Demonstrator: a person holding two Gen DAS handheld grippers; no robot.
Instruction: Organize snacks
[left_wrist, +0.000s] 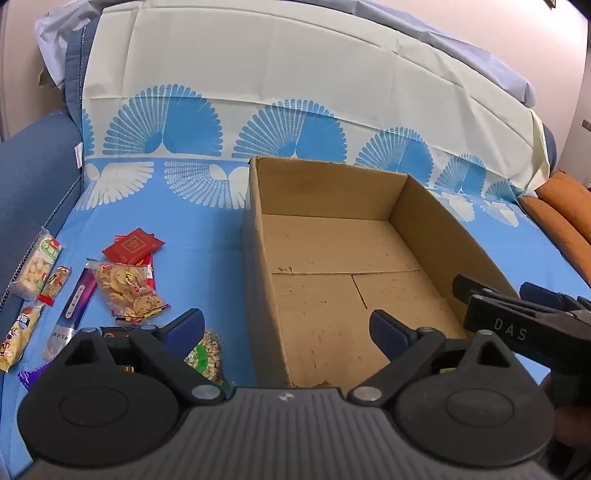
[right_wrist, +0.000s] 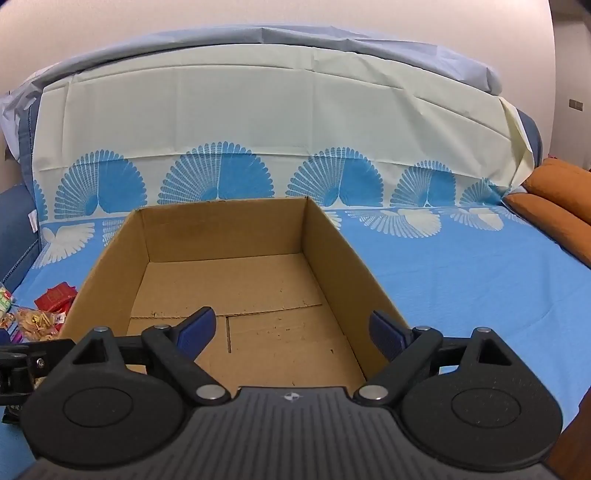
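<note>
An open cardboard box (left_wrist: 332, 258) sits empty and upright on a blue patterned cloth. Left of it lie scattered snack packets: a bag of cookies (left_wrist: 127, 291), red packets (left_wrist: 133, 245), a purple stick (left_wrist: 75, 302).

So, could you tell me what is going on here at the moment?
A person holds two grippers, both open and empty, over a blue patterned sheet. The left gripper and right gripper hover at the near edge of an empty brown cardboard box. The packaged snacks, among them a clear bag of cookies, lie left of the box, none packed yet.
</note>
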